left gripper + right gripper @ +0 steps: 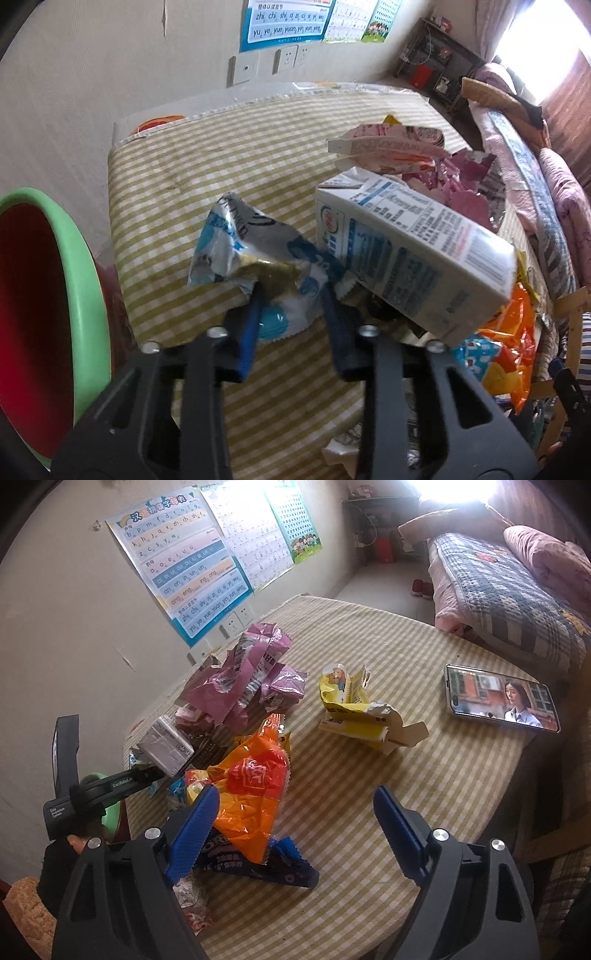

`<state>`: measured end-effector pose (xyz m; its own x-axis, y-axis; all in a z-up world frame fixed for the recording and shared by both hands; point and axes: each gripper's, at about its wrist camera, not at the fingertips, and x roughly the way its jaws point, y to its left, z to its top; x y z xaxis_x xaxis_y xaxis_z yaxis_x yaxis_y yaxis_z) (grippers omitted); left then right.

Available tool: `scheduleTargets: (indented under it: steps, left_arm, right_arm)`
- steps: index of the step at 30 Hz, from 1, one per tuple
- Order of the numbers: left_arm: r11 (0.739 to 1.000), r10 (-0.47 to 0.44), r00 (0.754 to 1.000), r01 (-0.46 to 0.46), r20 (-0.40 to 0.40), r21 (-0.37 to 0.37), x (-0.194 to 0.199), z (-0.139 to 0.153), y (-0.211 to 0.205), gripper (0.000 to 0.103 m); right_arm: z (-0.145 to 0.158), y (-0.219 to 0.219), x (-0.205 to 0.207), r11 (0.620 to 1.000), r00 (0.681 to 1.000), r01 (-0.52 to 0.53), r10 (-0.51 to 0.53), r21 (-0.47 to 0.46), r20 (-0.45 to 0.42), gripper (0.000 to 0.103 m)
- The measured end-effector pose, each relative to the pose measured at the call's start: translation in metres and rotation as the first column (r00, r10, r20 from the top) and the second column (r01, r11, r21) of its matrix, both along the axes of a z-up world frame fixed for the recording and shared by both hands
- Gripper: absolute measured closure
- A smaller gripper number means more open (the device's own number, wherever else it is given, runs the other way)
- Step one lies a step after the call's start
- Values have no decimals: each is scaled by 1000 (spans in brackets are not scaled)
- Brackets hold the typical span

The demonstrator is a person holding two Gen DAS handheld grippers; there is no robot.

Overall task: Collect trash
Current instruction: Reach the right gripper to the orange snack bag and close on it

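The right tongs (295,830) stand wide open over the striped bench (424,775), their left blue pad (192,830) touching an orange wrapper (255,794) that lies on a dark blue Oreo packet (266,867). Behind sit crumpled pink wrappers (247,679) and a torn yellow carton (354,709). A phone (502,698) plays video at the far right. The left tongs (155,775) reach in beside a white carton (166,746).
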<state>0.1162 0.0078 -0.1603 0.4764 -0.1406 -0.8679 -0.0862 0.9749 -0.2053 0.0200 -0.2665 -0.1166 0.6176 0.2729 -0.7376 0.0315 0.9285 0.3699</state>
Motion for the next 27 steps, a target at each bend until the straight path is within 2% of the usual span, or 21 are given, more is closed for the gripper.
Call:
scheduleTargets:
  steps: [1, 2, 12, 17, 19, 27]
  left_arm:
    - [1000, -2, 1000, 2, 11, -7, -2, 2, 1, 87]
    - [1000, -3, 1000, 3, 16, -8, -2, 4, 1, 103]
    - [999, 9, 994, -4, 105, -40, -31, 30, 11, 103]
    - [999, -10, 988, 15, 152, -32, -45, 47, 7, 103]
    - [999, -13, 986, 17, 167, -28, -50, 52, 6, 103]
    - [999, -25, 984, 29, 176, -22, -58, 56, 1, 103]
  right_arm:
    - [0, 0, 0, 1000, 1000, -3, 3, 3, 0, 22]
    - [-1, 0, 0, 1000, 1000, -4, 4, 4, -1, 23]
    - [-9, -11, 5, 999, 999, 21, -19, 49, -42, 23]
    - [-13, -13, 9, 997, 998, 12, -8, 71, -57, 35]
    - [-14, -16, 13, 996, 998, 18, -12, 83, -67, 36]
    - [-14, -18, 32, 991, 996, 0, 12, 132, -89, 35]
